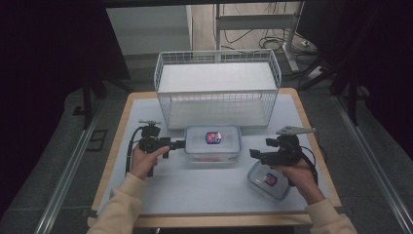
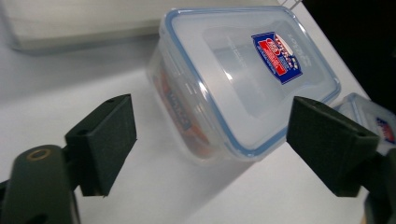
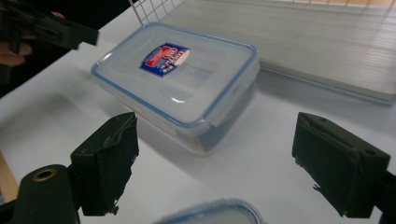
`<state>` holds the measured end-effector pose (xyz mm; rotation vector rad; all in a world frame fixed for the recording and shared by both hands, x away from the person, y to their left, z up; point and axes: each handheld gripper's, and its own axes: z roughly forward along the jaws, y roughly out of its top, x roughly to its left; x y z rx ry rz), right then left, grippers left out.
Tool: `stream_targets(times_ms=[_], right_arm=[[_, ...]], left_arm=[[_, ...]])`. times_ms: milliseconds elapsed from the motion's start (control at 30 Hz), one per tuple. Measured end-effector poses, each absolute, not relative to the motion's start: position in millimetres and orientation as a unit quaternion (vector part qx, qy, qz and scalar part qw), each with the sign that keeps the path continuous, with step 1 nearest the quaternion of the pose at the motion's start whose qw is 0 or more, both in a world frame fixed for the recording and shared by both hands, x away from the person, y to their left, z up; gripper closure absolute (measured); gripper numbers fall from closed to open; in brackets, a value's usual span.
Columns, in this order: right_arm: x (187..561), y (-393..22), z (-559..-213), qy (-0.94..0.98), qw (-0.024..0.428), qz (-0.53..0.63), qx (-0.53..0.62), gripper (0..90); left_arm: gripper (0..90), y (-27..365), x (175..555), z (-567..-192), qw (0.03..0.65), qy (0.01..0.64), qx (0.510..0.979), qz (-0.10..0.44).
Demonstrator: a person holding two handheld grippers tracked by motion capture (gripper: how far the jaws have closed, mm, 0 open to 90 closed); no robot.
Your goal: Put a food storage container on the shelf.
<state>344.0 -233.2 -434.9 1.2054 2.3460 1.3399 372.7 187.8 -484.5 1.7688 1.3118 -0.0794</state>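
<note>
Left gripper (image 1: 182, 143) released beside large container (image 1: 213, 144); right gripper (image 1: 253, 153) released, probably approaching. Next: basket (image 1: 217, 87).

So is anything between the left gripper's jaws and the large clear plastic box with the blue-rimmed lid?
Nothing visible: the left gripper, jaws open, faces the large clear plastic box across bare white tabletop.
</note>
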Motion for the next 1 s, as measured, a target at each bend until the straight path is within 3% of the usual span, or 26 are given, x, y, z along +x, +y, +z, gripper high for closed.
stream_targets(times_ms=[267, 600, 1000], right_arm=[[363, -217, -429, 0.793, 0.074, 0.446, 0.408, 14.4], [402, -194, -447, 0.796, 0.009, 0.422, 0.434, 13.8], [433, -191, -469, 0.785, -0.054, 0.402, 0.467, 13.5]], left_arm=[[12.8, 172, 390, -500, 0.443, 0.528, 0.721, -0.072], [13.8, 165, 402, -515, 0.452, 0.525, 0.711, -0.123], [20.5, 162, 402, -518, 0.454, 0.523, 0.709, -0.133]])
